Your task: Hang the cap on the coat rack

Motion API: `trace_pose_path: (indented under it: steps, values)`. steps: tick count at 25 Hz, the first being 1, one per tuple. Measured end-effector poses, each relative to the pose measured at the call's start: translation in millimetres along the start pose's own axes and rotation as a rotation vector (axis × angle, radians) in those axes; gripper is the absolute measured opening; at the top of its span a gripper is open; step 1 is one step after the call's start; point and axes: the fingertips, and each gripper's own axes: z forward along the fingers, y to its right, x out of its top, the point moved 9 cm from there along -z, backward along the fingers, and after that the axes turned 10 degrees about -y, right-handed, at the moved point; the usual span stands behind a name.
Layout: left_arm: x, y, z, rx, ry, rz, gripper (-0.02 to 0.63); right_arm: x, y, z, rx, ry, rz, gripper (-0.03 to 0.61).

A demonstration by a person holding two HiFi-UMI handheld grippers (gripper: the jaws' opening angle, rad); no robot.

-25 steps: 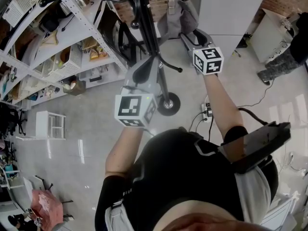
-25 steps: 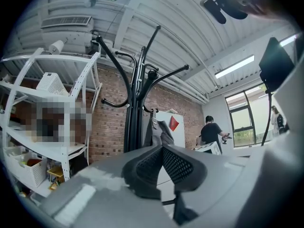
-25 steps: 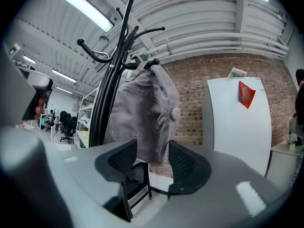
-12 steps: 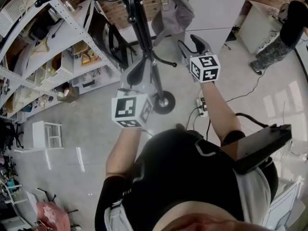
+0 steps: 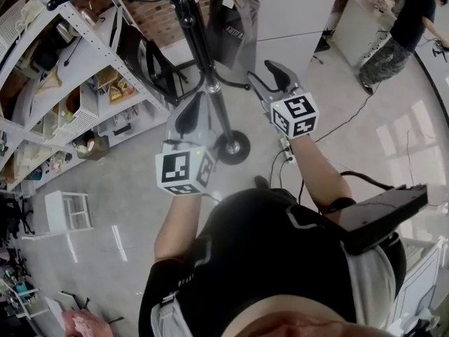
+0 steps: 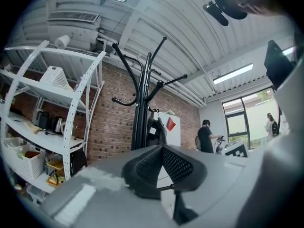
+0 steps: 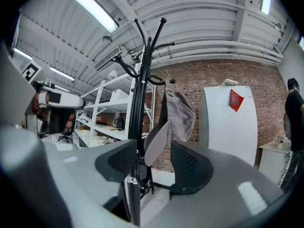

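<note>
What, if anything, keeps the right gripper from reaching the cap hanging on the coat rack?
Probably nothing: yes, reachable. The cap hangs straight ahead of the right gripper, with open air between; its jaws are closing on nothing.

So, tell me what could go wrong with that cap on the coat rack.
1. The grey cap hangs from one hook of the coat rack, brim down; a knock could drop it.
2. The right gripper's jaws are closing, empty, with the brim ahead in line; pushing forward may snag it.
3. The shut left gripper sits close to the rack's pole and could jolt it.
</note>
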Motion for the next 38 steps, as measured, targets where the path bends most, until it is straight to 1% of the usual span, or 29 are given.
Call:
trace_pose_path:
  steps: [4, 6, 10, 15, 21, 26, 31, 38]
  values:
    - [-6.0, -4.6, -16.3, 0.003, -0.004, -0.005, 0.081, 10.1, -28.4, -14.7, 0.041, 0.032, -0.012, 0.185]
    - [-10.4, -8.1, -25.5, 0.006, -0.007, -0.010, 0.081, 13.8, -41.7, -22.1, 0.056, 0.050, -0.009, 0.137]
    - [-19.6, -17.4, -47.3, 0.021, -0.004, -0.016, 0.081, 15.8, -71.0, -36.5, 0.084, 0.068, -0.009, 0.077]
    - [-28.9, -31.5, -75.7, 0.034, 0.007, -0.033, 0.081, 17.2, -105.4, -53.2, 0.101, 0.073, -0.001, 0.035]
    - [-44.2, -40.7, -98.3, 0.004, 0.001, -0.070, 0.081, 14.2, -135.7, -72.3, 0.088, 0.049, -0.014, 0.029]
    - [-47.4, -37.0, -105.8, -0.004, 0.002, -0.076, 0.081, 17.5, -147.0, -82.9, 0.096, 0.052, -0.019, 0.029]
    - [-37.7, -31.5, -112.9, 0.027, 0.016, -0.055, 0.081, 24.1, -148.8, -89.0, 0.126, 0.096, 0.011, 0.021]
    - [-28.8, -14.4, -113.4, 0.076, 0.031, -0.047, 0.081, 28.8, -133.4, -96.7, 0.163, 0.095, 0.010, 0.009]
